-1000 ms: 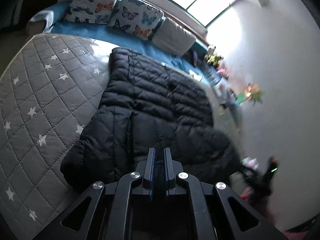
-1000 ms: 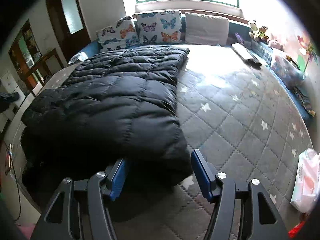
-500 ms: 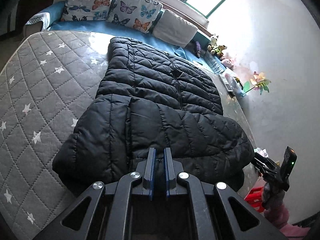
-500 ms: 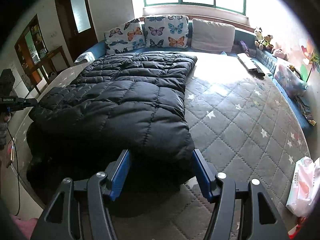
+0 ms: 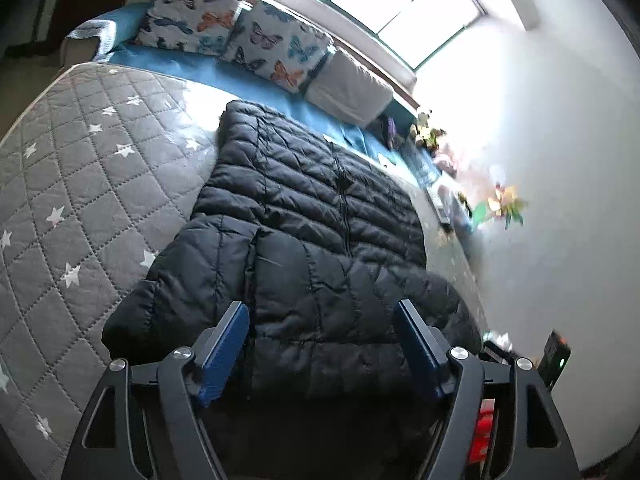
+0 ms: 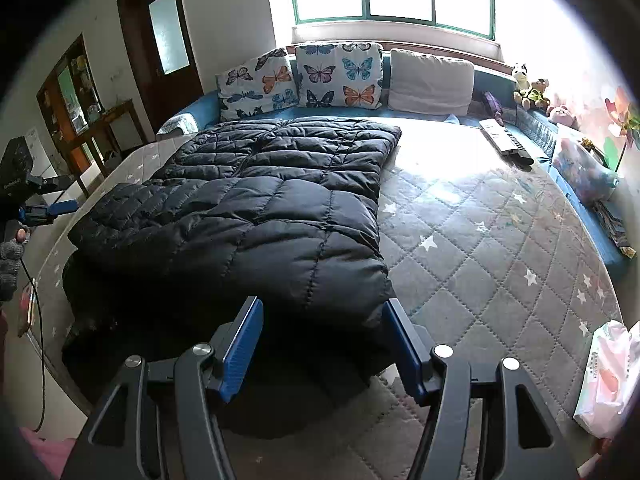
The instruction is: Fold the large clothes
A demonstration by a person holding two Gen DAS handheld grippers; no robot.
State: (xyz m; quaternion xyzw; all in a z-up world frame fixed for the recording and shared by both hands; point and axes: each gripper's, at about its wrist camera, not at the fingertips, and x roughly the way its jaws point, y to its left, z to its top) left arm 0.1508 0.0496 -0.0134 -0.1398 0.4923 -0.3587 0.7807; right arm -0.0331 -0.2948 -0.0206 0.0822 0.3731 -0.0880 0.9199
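Note:
A black quilted down jacket (image 5: 312,240) lies on the grey star-patterned mattress (image 5: 80,184), its near part folded over itself. My left gripper (image 5: 321,308) hovers over the jacket's near edge. Its jaws are opening, wide apart, and the pads press on nothing. In the right wrist view the jacket (image 6: 260,208) fills the left half of the bed. My right gripper (image 6: 323,304) stands open, with the folded near corner of the jacket lying between and below its blue fingers (image 6: 240,344), which do not squeeze it.
Butterfly pillows (image 6: 320,76) and a beige cushion (image 6: 430,80) line the headboard under the window. A remote (image 6: 506,140) and soft toys (image 6: 528,88) sit at the far right. A tissue pack (image 6: 608,380) lies at the near right edge. A gloved hand (image 6: 12,256) shows at far left.
The left gripper's jaws, shut in both earlier frames, now stand wide apart over the jacket's near edge. The right gripper has stayed as it was.

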